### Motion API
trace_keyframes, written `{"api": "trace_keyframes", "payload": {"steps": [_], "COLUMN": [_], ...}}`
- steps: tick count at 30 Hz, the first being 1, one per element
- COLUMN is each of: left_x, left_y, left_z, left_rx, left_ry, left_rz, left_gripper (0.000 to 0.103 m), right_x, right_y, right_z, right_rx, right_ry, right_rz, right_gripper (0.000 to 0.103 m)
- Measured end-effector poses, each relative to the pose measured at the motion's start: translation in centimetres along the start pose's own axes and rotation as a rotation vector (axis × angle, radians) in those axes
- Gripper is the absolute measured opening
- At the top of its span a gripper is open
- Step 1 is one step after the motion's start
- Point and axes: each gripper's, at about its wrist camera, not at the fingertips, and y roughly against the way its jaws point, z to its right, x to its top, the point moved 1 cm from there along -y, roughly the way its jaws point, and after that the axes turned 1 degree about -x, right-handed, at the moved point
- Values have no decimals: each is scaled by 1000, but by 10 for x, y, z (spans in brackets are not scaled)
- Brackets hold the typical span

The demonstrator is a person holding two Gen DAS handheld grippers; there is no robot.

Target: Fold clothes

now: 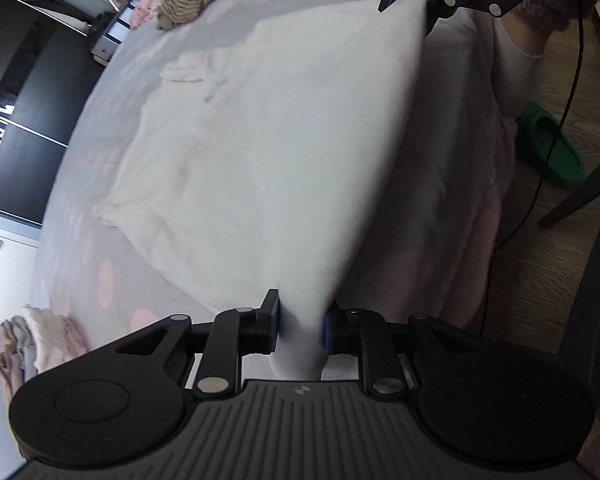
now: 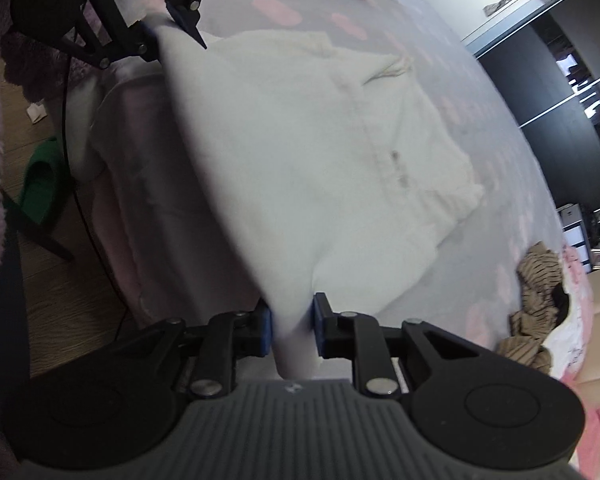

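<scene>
A white garment lies spread on the bed, and its near edge is lifted off the sheet. My left gripper is shut on one corner of that edge, with the cloth bunched between the blue pads. My right gripper is shut on the other corner of the same white garment. The lifted edge runs taut between the two. In the left wrist view the right gripper shows at the top right; in the right wrist view the left gripper shows at the top left.
The bed sheet is grey with pink spots. A crumpled striped brown garment and a folded stack of pink and white clothes lie on it. A green slipper, a black cable and a chair leg are on the wooden floor beside the bed.
</scene>
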Motion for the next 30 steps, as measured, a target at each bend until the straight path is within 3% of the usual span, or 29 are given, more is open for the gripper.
{"api": "trace_keyframes", "payload": {"steps": [5, 9, 13, 15, 21, 24, 30], "left_x": [-1, -7, -14, -17, -10, -5, -4], "left_y": [5, 25, 44, 47, 28, 10, -27], "left_z": [-17, -37, -71, -91, -141, -166, -218], "left_rx": [-82, -209, -328, -346, -204, -192, -183], "left_ry": [88, 204, 362, 445, 528, 587, 746], "left_rz": [-5, 16, 88, 126, 123, 112, 130], "left_gripper": [33, 34, 40, 41, 42, 42, 42], "right_x": [-5, -6, -4, -3, 1, 4, 7], "right_y": [-1, 20, 35, 36, 19, 1, -43], "right_z": [4, 9, 21, 35, 89, 120, 180], "right_rx": [70, 129, 168, 175, 163, 161, 190], "right_ry": [-57, -104, -134, -169, -338, -446, -670], "right_rz": [-25, 2, 32, 43, 59, 57, 59], "right_gripper": [38, 39, 45, 45, 38, 29, 30]}}
